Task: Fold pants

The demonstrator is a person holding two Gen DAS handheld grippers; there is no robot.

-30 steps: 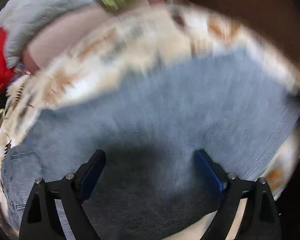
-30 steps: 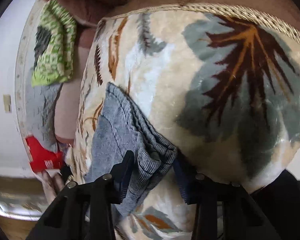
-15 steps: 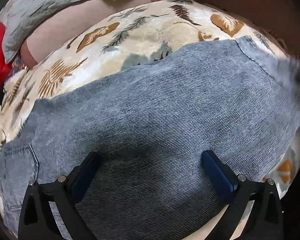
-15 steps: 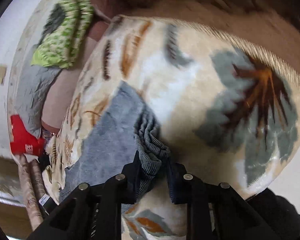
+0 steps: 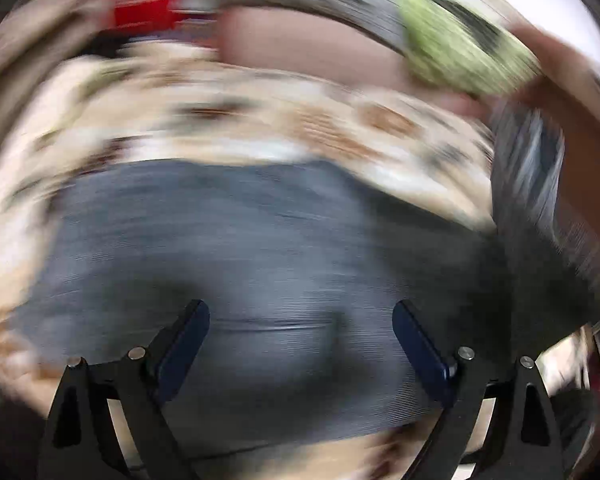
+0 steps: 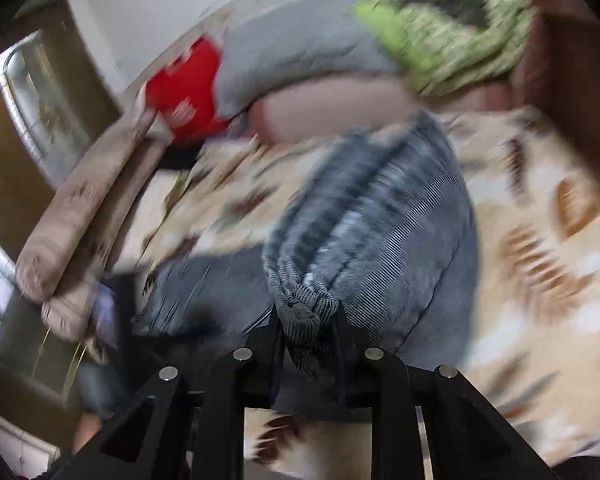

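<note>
The blue-grey ribbed pants (image 5: 236, 248) lie spread on a cream leaf-print blanket (image 5: 260, 120); the view is blurred by motion. My left gripper (image 5: 300, 332) is open, its blue pads just above the fabric, holding nothing. My right gripper (image 6: 308, 328) is shut on a bunched end of the pants (image 6: 380, 208) and holds it lifted above the blanket (image 6: 540, 240). That raised fabric also shows at the right of the left wrist view (image 5: 528, 184).
A green patterned cloth (image 6: 452, 32), a grey pillow (image 6: 300, 52), a pink pillow (image 6: 332, 108) and a red item (image 6: 184, 92) lie at the far side. Rolled beige mats (image 6: 80, 208) lie at the left edge beside a cabinet.
My right gripper has closed tight on the pants end and swung it up and over toward the spread part. My left gripper has shifted and stays open over the pants.
</note>
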